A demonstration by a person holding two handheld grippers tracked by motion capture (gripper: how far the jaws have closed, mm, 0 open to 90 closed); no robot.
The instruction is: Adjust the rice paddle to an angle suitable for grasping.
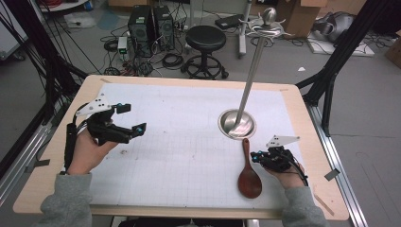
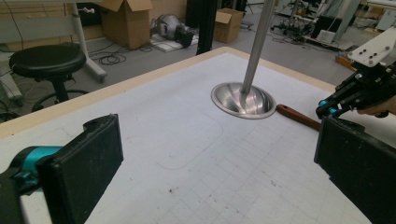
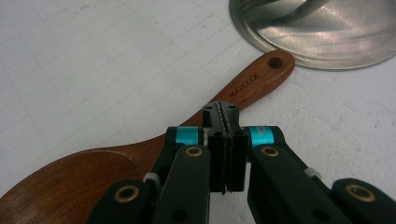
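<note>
You had the wooden spoon (image 1: 248,172) lying flat on the white gridded mat (image 1: 179,142) near the right front of the table (image 1: 56,179), its bowl toward you and its handle reaching away until the end, with its small hanging hole, lay just beside the round metal base (image 1: 236,124) of the upright pole stand (image 1: 255,61). Your right gripper (image 1: 255,156) sat low just to the right of the spoon's handle; in the right gripper view its jaws were pressed flat together with nothing between them, their tips poised over the middle of the handle, and whether they touched the wood I could not tell. Your left gripper (image 1: 135,120) was held well apart from the spoon, over the left side of the mat, pointing toward the stand. Its jaws stood wide apart and empty; between its pads (image 2: 88,158) the left gripper view looked across bare mat to the stand's base and the spoon's handle end.
</note>
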